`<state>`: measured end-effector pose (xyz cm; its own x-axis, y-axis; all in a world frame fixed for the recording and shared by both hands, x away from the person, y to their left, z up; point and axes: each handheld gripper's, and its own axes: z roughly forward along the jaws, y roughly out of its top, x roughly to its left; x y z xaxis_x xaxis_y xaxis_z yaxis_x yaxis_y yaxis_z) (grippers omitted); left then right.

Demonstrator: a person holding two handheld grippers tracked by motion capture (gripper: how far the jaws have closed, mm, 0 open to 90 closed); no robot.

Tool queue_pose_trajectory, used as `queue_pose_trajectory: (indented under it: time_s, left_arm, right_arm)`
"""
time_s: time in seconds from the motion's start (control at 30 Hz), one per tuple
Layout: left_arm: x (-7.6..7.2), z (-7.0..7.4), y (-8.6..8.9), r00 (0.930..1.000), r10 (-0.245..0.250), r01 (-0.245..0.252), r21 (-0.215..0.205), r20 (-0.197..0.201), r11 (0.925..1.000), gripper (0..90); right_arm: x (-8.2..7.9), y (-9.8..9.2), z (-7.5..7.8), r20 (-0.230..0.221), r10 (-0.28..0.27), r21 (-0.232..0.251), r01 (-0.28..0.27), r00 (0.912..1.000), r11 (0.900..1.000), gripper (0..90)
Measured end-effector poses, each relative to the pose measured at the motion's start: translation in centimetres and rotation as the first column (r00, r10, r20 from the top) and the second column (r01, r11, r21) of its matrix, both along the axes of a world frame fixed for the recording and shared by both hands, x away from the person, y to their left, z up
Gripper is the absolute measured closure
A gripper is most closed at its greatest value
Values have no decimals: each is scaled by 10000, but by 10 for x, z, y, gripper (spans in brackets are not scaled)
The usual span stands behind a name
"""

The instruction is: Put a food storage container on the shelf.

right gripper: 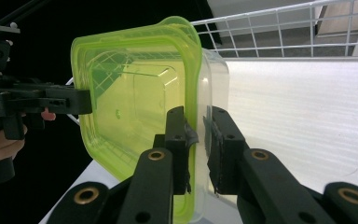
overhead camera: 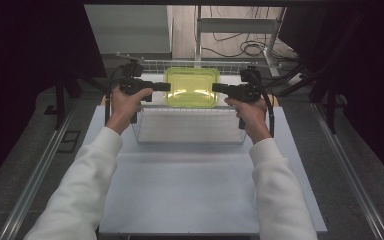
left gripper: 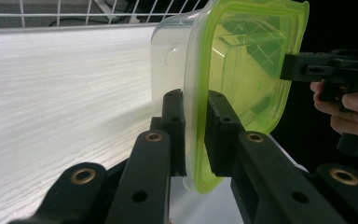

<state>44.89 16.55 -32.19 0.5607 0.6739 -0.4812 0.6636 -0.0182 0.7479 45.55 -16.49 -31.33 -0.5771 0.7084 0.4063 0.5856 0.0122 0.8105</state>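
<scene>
Above the white wire basket (overhead camera: 190, 125), both black grippers (overhead camera: 164, 87) (overhead camera: 219, 88) clamp opposite rims of 1 translucent, rounded-square, yellow-green-lidded plastic container (overhead camera: 191, 87).

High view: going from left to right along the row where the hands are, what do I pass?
Left hand → left gripper → green-lidded clear container → right gripper → right hand.
</scene>
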Motion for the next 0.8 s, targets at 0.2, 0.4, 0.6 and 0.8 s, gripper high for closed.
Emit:
queue_pose_trajectory:
  time_s: [0.2, 0.4, 0.6, 0.8]
  left_arm:
    - [11, -1, 1, 9995, 64, -70, -180, -310, 9998, 799]
    - [27, -2, 5, 9911, 23, -146, -916, -1327, 9957, 792]
    - [40, -10, 13, 9773, -87, -325, -1905, -2116, 9812, 777]
    - [50, -19, 14, 9675, 94, -733, -2446, -2528, 9669, 768]
  right_arm:
    - [10, 0, -3, -214, -166, 256, 171, 9996, 9995, 785]
    - [21, -1, -5, -674, -386, 739, 436, 9970, 9963, 784]
    - [34, -4, -13, -1203, -506, 1664, 703, 9915, 9835, 769]
    - [44, -5, -21, -1781, -662, 2131, 1041, 9818, 9715, 742]
